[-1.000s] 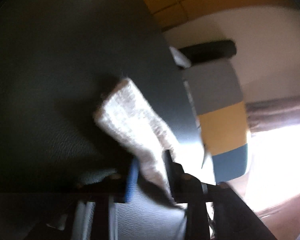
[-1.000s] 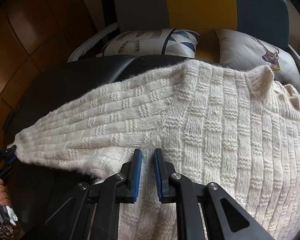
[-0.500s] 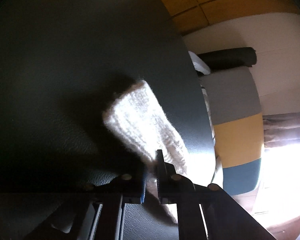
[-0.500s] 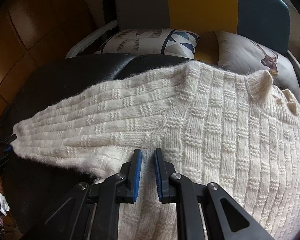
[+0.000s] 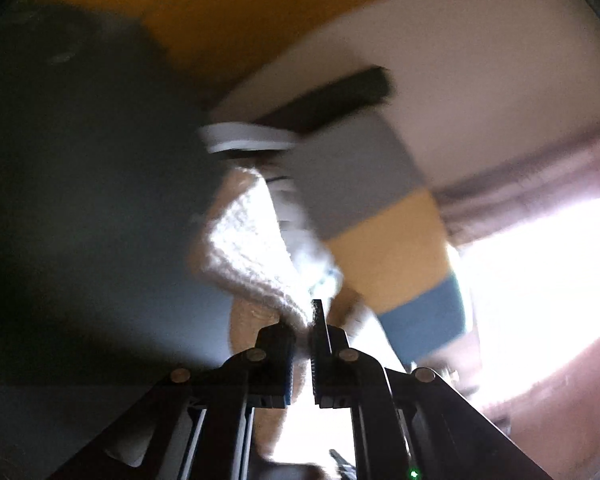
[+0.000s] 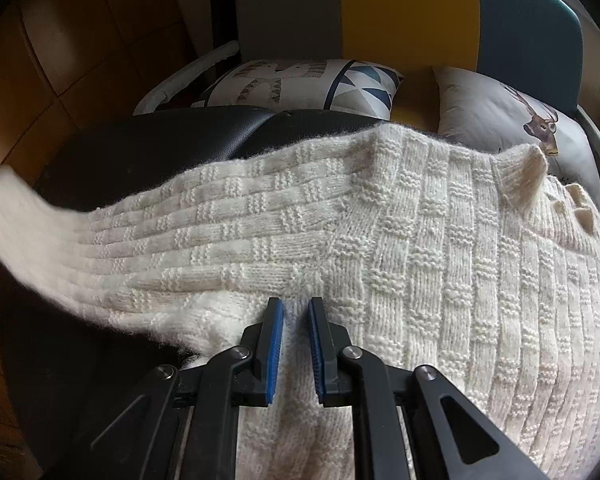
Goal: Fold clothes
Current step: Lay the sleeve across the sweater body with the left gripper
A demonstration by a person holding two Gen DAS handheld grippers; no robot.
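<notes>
A cream basket-knit sweater [image 6: 440,240] lies spread on a black leather surface [image 6: 160,140]. Its left sleeve [image 6: 160,232] stretches out to the left, and the blurred cuff end [image 6: 4,196] is raised off the surface. In the left wrist view my left gripper [image 5: 298,318] is shut on that sleeve cuff [image 5: 248,248], which hangs up and away from the fingers above the dark surface [image 5: 80,200]. My right gripper [image 6: 296,304] sits at the sweater's underarm, its blue pads narrowly apart with knit fabric pinched between them.
Behind the surface stands a sofa with a grey, yellow and blue back [image 6: 408,12]. On it lie a geometric-print pillow [image 6: 300,84] and a deer-print pillow [image 6: 500,116]. Wooden floor [image 6: 60,40] lies to the left. A bright window [image 5: 540,280] glares in the left wrist view.
My left gripper has closed on the sleeve cuff and swung it upward; the cuff end has lifted off the surface and is blurred. The right gripper has stayed put.
</notes>
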